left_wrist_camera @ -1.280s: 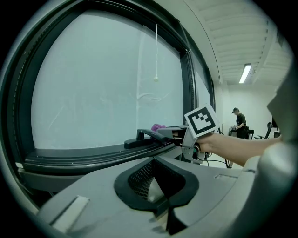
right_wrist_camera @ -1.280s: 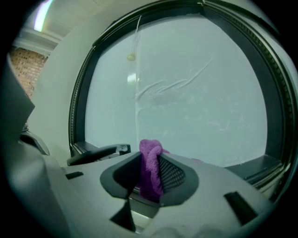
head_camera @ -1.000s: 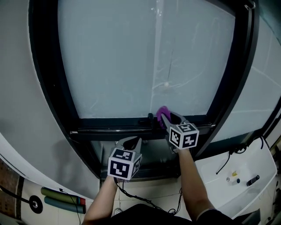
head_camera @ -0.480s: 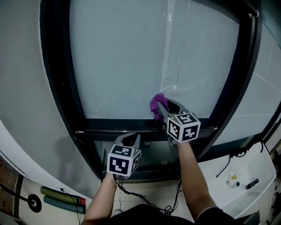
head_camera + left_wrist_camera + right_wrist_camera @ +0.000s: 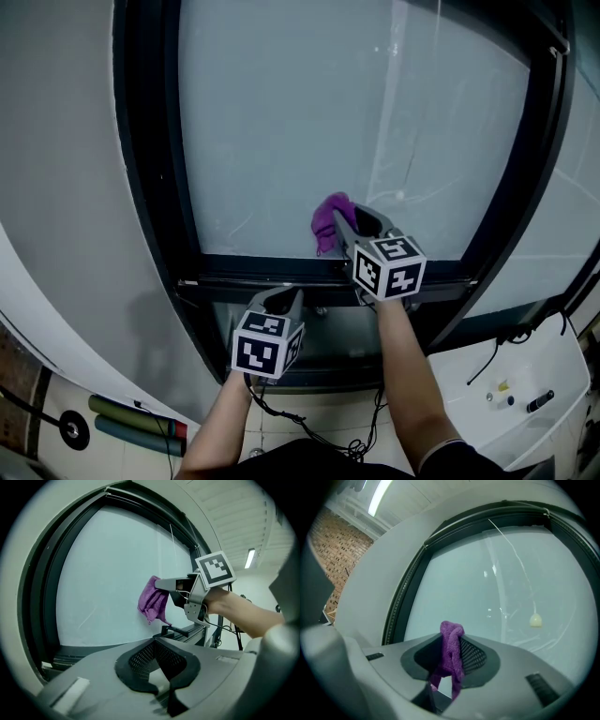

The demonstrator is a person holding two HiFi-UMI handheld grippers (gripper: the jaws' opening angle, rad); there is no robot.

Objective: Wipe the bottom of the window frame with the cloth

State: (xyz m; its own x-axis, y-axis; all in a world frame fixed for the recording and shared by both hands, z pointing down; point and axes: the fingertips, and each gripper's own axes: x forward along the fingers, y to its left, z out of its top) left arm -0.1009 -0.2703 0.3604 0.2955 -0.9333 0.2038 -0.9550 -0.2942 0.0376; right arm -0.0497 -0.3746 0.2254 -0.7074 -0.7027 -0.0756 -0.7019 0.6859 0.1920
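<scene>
Purple cloth (image 5: 327, 220); dark window frame (image 5: 281, 269)

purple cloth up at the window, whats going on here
A person stands at a dark-framed window with a tool in each hand. The right tool is shut on a purple cloth and holds it in front of the lower part of the glass, just above the bottom rail of the window frame. The cloth is not on the rail. The left tool is shut on nothing and sits lower in the head view, near that rail.
</scene>
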